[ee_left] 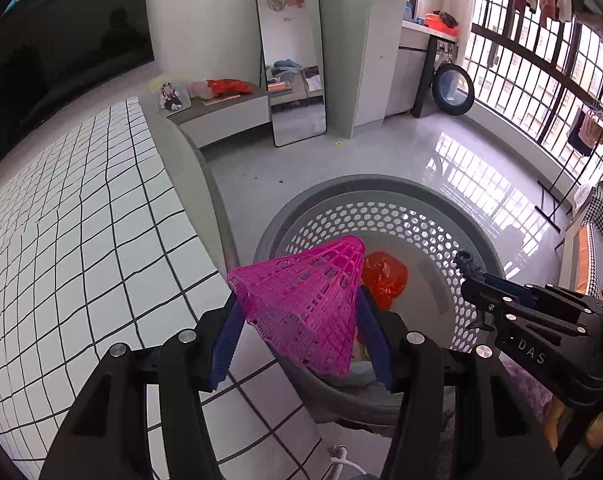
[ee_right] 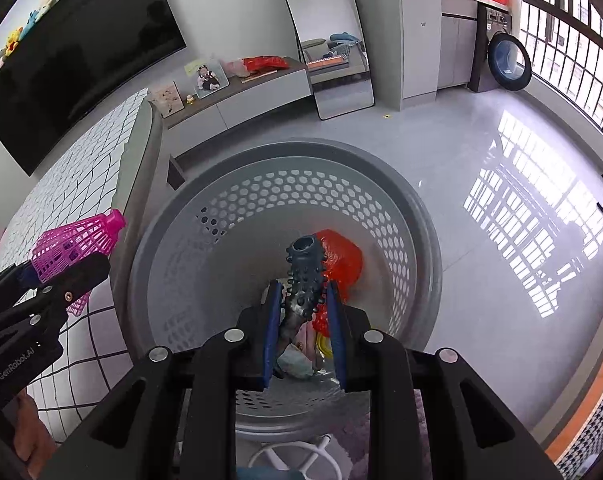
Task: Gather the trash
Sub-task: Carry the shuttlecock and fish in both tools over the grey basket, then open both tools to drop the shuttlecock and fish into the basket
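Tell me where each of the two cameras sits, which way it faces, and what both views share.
Left wrist: sits on the left gripper, looks down along its fingers at the pink mesh cone they clamp, above the basket rim; the right gripper shows at right.
Right wrist: sits on the right gripper, looks down into the grey basket past the dark studded tube it clamps; the left gripper shows at left.
Shared: basket, red bag, mirror.
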### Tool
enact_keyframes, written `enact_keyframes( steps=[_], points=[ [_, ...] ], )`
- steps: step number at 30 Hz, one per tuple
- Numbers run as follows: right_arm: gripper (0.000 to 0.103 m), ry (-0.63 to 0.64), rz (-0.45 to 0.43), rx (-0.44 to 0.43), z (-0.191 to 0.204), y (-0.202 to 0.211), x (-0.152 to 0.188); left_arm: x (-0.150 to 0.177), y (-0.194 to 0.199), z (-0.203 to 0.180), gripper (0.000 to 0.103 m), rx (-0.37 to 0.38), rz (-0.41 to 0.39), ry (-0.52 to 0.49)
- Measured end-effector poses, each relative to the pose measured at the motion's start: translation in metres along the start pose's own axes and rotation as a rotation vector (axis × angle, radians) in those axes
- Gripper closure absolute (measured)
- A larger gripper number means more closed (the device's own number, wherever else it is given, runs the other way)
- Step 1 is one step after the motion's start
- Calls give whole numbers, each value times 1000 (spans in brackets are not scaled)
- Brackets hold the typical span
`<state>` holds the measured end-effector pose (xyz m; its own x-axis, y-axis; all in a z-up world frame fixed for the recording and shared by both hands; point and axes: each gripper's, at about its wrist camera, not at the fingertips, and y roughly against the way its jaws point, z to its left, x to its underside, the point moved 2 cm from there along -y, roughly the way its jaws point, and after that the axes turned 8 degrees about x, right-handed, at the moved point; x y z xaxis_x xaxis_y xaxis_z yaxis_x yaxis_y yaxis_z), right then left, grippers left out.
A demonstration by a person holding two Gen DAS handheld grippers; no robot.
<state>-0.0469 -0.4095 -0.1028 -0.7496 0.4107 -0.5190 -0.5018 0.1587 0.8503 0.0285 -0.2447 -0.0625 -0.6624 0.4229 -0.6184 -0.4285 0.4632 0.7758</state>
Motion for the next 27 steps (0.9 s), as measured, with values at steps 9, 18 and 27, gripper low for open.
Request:
enact_keyframes(
  steps=[9, 18, 27],
  points=[
    [57, -29, -39, -14, -15, 5, -3, -4, 0, -10, 26, -31, -19, 11],
    [57, -52, -30, -15, -24, 5, 1, -4, 1, -14, 23, -66, -14, 7],
    [55, -68, -25, -20, -22, 6, 2, -3, 4, -14, 18, -84, -23, 12]
  ],
)
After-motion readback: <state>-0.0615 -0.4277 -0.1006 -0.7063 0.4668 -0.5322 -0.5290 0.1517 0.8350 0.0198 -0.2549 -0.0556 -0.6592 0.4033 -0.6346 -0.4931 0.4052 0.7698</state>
